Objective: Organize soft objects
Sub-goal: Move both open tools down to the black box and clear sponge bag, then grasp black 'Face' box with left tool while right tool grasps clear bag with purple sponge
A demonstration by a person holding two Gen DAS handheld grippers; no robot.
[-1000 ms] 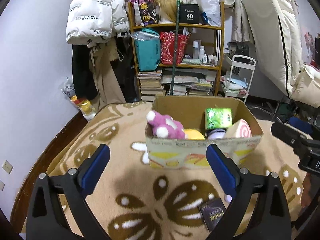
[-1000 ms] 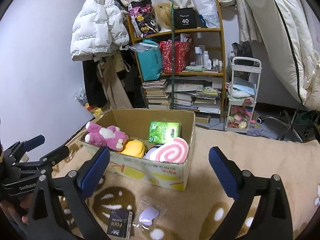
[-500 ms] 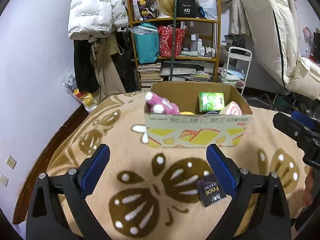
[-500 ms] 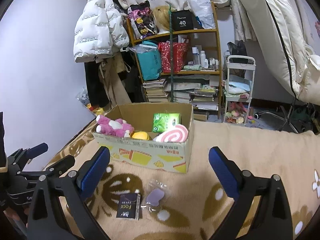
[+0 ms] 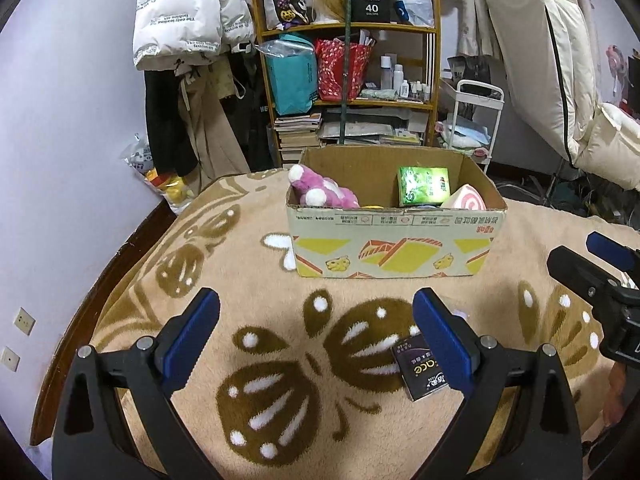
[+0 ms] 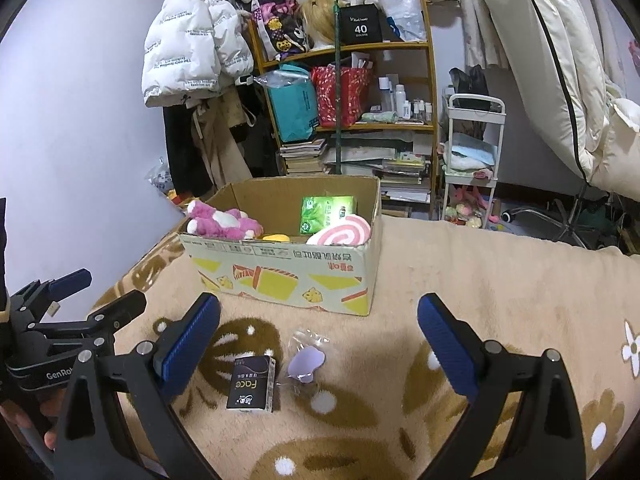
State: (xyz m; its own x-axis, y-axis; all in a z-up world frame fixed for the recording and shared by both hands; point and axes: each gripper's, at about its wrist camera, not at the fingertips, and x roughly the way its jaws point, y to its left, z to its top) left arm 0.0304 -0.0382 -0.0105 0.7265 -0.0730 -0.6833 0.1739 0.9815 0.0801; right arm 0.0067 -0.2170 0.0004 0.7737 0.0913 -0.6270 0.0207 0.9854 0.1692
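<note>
Both the left tongs (image 5: 316,320) and the right tongs (image 6: 318,324) are spread wide and hold nothing. The cardboard box (image 6: 280,276) on the blanket (image 6: 480,280) already contains soft toys, while the black tissue pack (image 6: 252,384) and the small purple item (image 6: 306,366) lie in front, probably next.

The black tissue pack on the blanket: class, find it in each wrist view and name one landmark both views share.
Left wrist view: the black tissue pack lies low and right of centre, partly behind the left tool's right finger.
Right wrist view: the pack lies low and left of centre, beside a small purple packet.
Shared landmark: the cardboard box behind it.
</note>
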